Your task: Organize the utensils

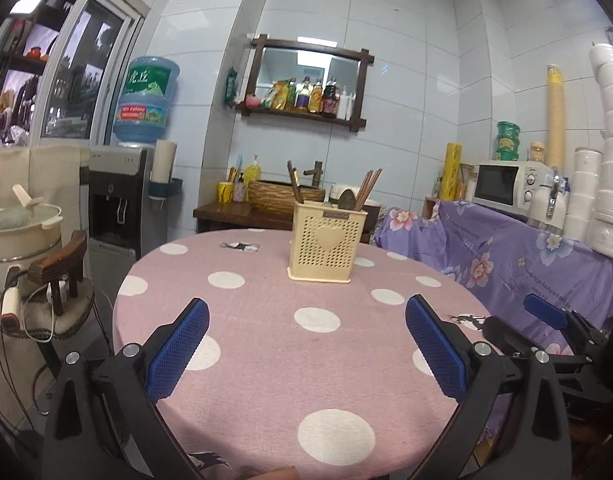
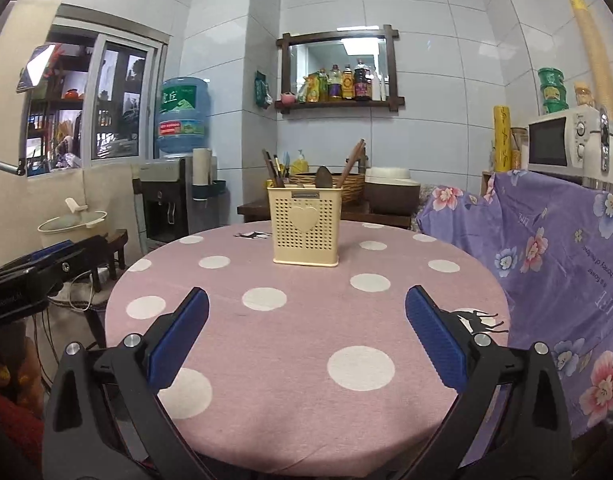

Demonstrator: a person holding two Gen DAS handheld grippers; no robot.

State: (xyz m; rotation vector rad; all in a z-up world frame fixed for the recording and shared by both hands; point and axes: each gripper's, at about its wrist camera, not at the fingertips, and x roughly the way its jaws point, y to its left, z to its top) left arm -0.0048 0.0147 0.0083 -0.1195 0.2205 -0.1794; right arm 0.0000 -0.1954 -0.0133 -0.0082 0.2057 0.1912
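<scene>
While both my claws hang spread wide and empty over the near edge, the left gripper (image 1: 306,344) and right gripper (image 2: 306,336) frame the round pink polka-dot tablecloth (image 2: 290,344). Farther back stands one cream perforated plastic holder (image 2: 305,229), probably light and stiff, likely to tip. Inside: brown chopsticks (image 1: 368,188) in a bundle I cannot count, one dark spoon (image 2: 323,177); I'd pinch their thin, slippery shafts high.
</scene>
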